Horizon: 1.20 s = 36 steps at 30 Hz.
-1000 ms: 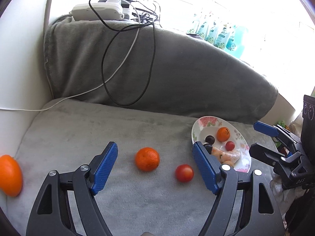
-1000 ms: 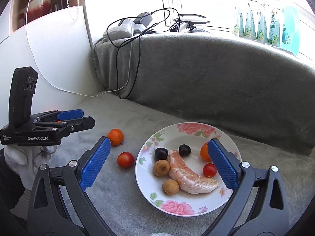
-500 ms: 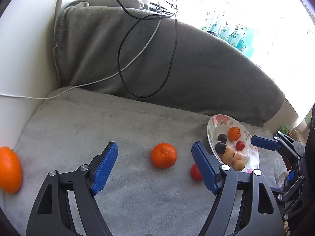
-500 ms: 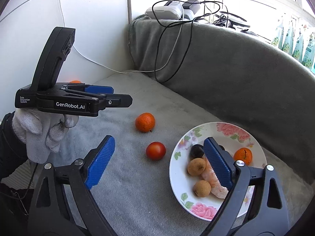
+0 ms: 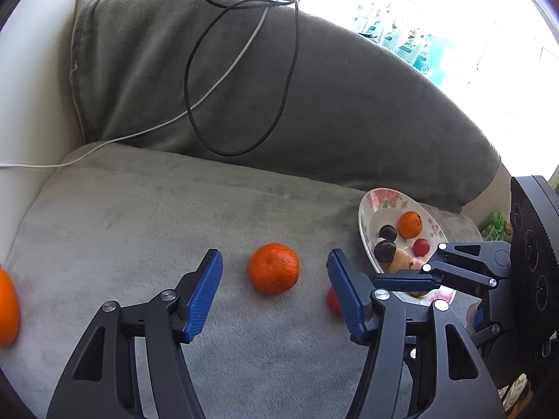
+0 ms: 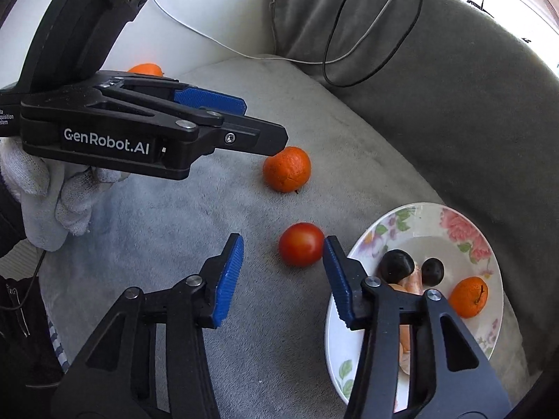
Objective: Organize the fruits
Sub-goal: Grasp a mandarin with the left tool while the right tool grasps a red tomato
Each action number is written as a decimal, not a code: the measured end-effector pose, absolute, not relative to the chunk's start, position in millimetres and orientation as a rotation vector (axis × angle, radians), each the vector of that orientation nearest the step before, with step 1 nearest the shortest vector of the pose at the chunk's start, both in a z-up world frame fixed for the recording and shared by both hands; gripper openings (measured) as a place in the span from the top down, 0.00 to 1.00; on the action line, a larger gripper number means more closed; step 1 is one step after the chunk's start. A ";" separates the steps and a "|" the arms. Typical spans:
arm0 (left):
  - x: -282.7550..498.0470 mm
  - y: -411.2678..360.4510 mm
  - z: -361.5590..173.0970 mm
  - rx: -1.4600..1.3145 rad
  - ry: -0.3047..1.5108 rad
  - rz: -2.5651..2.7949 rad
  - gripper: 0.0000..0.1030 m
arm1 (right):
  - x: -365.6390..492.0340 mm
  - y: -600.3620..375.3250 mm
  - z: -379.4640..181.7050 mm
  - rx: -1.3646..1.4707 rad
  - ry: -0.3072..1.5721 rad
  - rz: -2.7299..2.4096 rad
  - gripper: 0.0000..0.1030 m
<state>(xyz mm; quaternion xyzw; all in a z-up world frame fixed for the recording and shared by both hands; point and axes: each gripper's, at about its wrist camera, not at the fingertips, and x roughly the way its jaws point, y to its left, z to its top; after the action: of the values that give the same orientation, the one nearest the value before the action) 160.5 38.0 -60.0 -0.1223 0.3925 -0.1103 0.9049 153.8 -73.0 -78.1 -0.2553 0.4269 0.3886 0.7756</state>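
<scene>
We see the right gripper (image 6: pixel 281 272) closing, its fingers (image 6: pixel 229 276) flanking the tomato (image 6: pixel 301 244) at frame centre, nothing gripped. The left gripper (image 5: pixel 274 288) is closing too, the mandarin (image 5: pixel 274 267) between and just beyond its tips, untouched.

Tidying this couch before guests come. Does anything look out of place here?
Yes. Three fruits lie loose on the grey cushion instead of on the flowered plate: a mandarin, a tomato beside the plate, and an orange by the armrest. Cables also dangle down the backrest.
</scene>
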 end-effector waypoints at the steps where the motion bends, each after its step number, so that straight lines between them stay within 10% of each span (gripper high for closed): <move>1: 162.0 37.6 -60.8 -0.254 0.814 -0.230 0.41 | 155.1 -71.2 -79.5 -0.564 0.927 0.842 0.55; 36: 196.4 28.2 -100.5 -0.301 0.915 -0.270 0.63 | 161.2 -52.9 -99.0 -0.732 0.881 0.764 0.68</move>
<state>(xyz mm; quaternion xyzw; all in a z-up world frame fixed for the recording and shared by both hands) 196.4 28.2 -100.5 -0.1445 0.4387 -0.1296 0.8774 161.2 -52.9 -99.0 -0.3380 0.4066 0.3525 0.7722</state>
